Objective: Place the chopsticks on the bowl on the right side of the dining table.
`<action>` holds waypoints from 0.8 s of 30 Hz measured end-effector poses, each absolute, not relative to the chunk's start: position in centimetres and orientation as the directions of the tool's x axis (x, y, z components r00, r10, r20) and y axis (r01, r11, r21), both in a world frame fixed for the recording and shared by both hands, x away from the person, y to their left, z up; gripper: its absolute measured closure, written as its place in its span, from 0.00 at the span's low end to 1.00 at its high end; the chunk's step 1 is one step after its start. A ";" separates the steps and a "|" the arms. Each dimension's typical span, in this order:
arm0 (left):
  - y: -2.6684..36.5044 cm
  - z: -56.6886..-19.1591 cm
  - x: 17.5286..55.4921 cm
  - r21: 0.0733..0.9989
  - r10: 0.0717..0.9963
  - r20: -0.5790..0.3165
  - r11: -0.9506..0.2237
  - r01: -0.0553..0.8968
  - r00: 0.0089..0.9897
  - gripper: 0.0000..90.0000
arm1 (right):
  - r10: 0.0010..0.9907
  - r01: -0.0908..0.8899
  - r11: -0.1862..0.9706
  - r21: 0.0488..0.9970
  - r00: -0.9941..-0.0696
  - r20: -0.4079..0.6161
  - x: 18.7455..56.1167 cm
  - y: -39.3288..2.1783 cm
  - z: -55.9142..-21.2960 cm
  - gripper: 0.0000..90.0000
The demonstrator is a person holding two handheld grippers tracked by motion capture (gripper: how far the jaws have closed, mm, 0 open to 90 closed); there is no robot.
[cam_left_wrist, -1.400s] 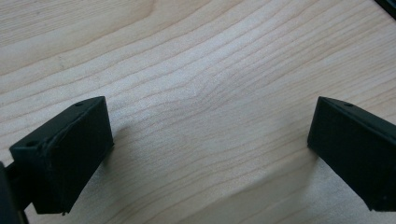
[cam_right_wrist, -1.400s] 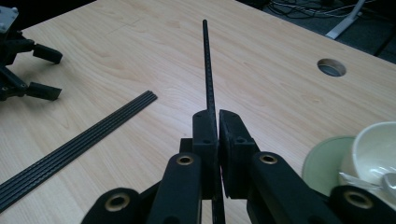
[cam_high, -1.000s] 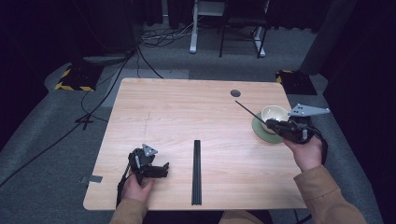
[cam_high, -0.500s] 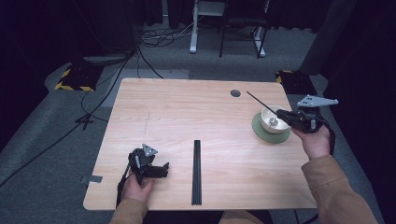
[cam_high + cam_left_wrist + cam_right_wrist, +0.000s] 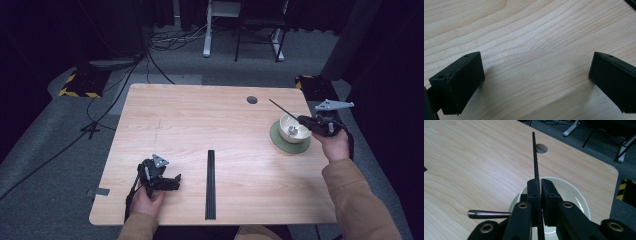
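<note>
My right gripper is shut on a thin black stick that points up and to the left, past a white bowl. In the right gripper view, the right gripper pinches the stick directly above the bowl. A metal handle juts out over the bowl's rim. The bowl stands on a green saucer. My left gripper rests open at the table's near left. Only bare wood lies between the left gripper's jaws.
A long black strip lies lengthwise near the front middle of the wooden table. A round cable hole sits at the far right. Cables and desk legs lie on the carpet beyond the far edge.
My right gripper has carried the black stick farther from the person and slightly right, beside the bowl. The left gripper and the bowl have stayed put.
</note>
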State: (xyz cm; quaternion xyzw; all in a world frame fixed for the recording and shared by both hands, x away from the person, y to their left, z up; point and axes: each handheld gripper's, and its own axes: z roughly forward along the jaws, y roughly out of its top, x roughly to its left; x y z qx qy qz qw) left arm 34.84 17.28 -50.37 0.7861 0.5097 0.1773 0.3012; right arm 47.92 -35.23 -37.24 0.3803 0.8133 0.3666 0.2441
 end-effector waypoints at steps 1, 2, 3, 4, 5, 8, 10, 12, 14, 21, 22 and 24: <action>17.3 -50.4 34.8 0.655 0.908 -0.028 -0.299 0.695 0.417 0.00 | 0.801 0.450 0.437 0.778 -0.589 -0.109 48.0 -35.2 -37.5 0.95; 17.3 -50.4 34.8 0.655 0.908 -0.028 -0.299 0.695 0.417 0.00 | 0.797 0.451 0.446 0.773 -0.593 -0.114 48.1 -35.3 -37.8 0.95; 17.3 -50.4 34.8 0.655 0.909 -0.025 -0.300 0.693 0.417 0.00 | 0.798 0.454 0.448 0.770 -0.592 -0.115 48.1 -35.3 -38.1 0.95; 17.3 -50.4 34.8 0.654 0.908 -0.028 -0.299 0.695 0.417 0.00 | 0.796 0.454 0.450 0.769 -0.594 -0.115 48.2 -35.3 -38.3 0.95; 17.3 -50.4 34.8 0.654 0.908 -0.028 -0.299 0.695 0.417 0.00 | 0.798 0.459 0.446 0.769 -0.592 -0.109 48.2 -35.3 -38.6 0.95; 17.3 -50.4 34.8 0.654 0.908 -0.028 -0.299 0.695 0.418 0.00 | 0.801 0.480 0.445 0.756 -0.591 -0.096 48.5 -35.5 -39.0 0.95; 17.3 -50.4 34.8 0.655 0.908 -0.026 -0.300 0.693 0.417 0.00 | 0.800 0.484 0.448 0.752 -0.592 -0.096 48.8 -35.5 -39.3 0.95; 17.3 -50.4 34.8 0.655 0.908 -0.027 -0.299 0.694 0.417 0.00 | 0.802 0.495 0.450 0.743 -0.590 -0.092 48.9 -35.3 -39.5 0.95; 17.3 -50.4 34.8 0.655 0.908 -0.025 -0.300 0.693 0.417 0.00 | 0.804 0.504 0.449 0.738 -0.588 -0.088 49.1 -35.2 -39.8 0.95; 17.3 -50.4 34.8 0.654 0.908 -0.029 -0.299 0.695 0.418 0.00 | 0.802 0.519 0.471 0.714 -0.589 -0.101 49.9 -34.9 -40.6 0.95; 17.3 -50.4 34.8 0.655 0.909 -0.025 -0.300 0.693 0.417 0.00 | 0.802 0.521 0.474 0.710 -0.589 -0.103 50.1 -34.9 -40.8 0.95; 17.3 -50.4 34.8 0.654 0.908 -0.029 -0.299 0.695 0.418 0.00 | 0.803 0.529 0.473 0.704 -0.588 -0.097 50.3 -34.8 -41.1 0.95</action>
